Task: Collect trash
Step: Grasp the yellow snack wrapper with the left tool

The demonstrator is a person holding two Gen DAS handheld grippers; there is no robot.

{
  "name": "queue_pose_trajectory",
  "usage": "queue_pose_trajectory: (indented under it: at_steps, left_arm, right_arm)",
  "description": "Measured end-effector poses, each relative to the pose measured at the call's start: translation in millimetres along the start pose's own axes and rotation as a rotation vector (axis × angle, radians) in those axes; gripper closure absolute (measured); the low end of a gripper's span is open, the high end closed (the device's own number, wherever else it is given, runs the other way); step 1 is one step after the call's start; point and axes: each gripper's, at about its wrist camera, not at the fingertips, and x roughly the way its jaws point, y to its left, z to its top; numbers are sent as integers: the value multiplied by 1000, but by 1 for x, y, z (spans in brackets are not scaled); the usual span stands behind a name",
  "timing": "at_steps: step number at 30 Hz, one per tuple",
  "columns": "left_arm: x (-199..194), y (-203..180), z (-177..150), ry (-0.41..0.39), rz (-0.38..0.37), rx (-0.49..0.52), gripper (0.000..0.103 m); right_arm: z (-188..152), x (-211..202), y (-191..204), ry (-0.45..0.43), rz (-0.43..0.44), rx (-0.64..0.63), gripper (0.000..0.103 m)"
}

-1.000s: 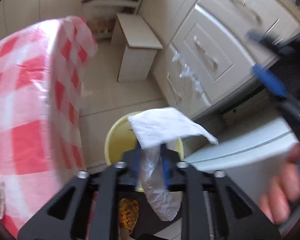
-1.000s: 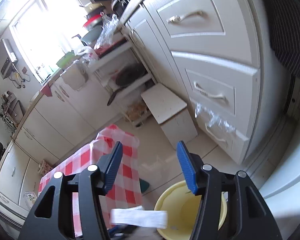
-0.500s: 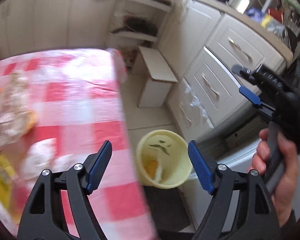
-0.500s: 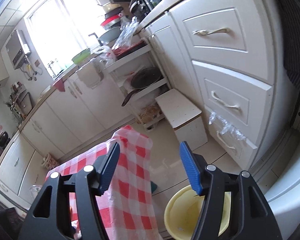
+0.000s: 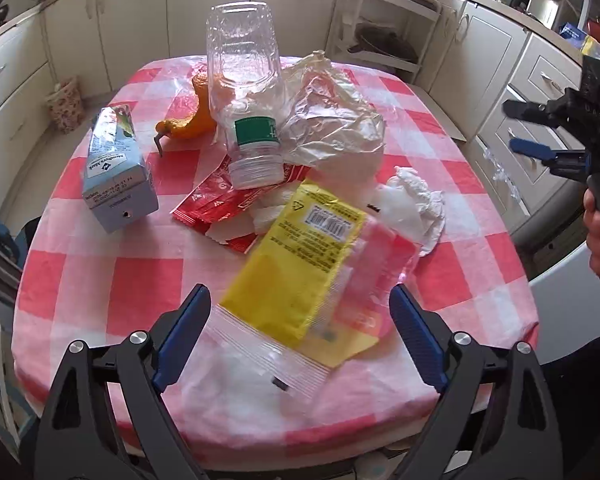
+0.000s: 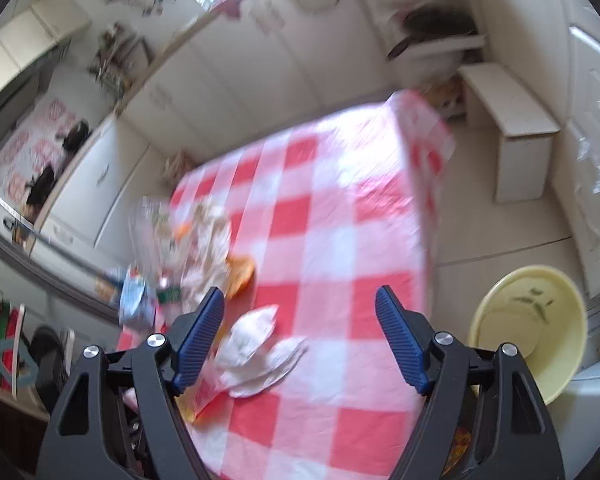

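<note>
Opening wide and empty, the left gripper (image 5: pixel 300 332) is hovering over the yellow snack packet (image 5: pixel 300 256); ideally it is pinching one edge, while the right gripper (image 6: pixel 300 336), also opening empty, is nearing the crumpled tissue (image 6: pixel 256 344).

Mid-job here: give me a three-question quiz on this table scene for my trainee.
1. True or false: the clear plastic bottle lies with its white cap toward the camera.
2. Which lies nearest the left hand-held gripper? A) blue milk carton B) yellow snack wrapper C) orange peel
3. Fill in: the crumpled white tissue lies on the red-and-white checked ____.

Key: 1 true; 2 B; 3 tablecloth.
</note>
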Motion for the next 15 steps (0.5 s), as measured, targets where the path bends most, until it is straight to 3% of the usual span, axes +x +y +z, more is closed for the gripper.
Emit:
queue_pose_trajectory:
  at_steps: [5,10,13,14,15]
  left_arm:
    - [27,1,6,40,-12,42,15]
    - [39,-7,10,30,30,95,13]
    - [35,-3,13,8,59,65,44]
    - [33,1,15,6,46,46,61]
    - [32,5,16,12,19,24,86]
  right_arm:
    - [-19,38,36,107,10,-79,28]
    - [-32,65,62,175,-10,-153,28]
    - [-34,79,68,197,-27,-155,28]
    - [-34,80,69,199,-28,-156,29]
    - [-34,82,70,201,-29,-159,31]
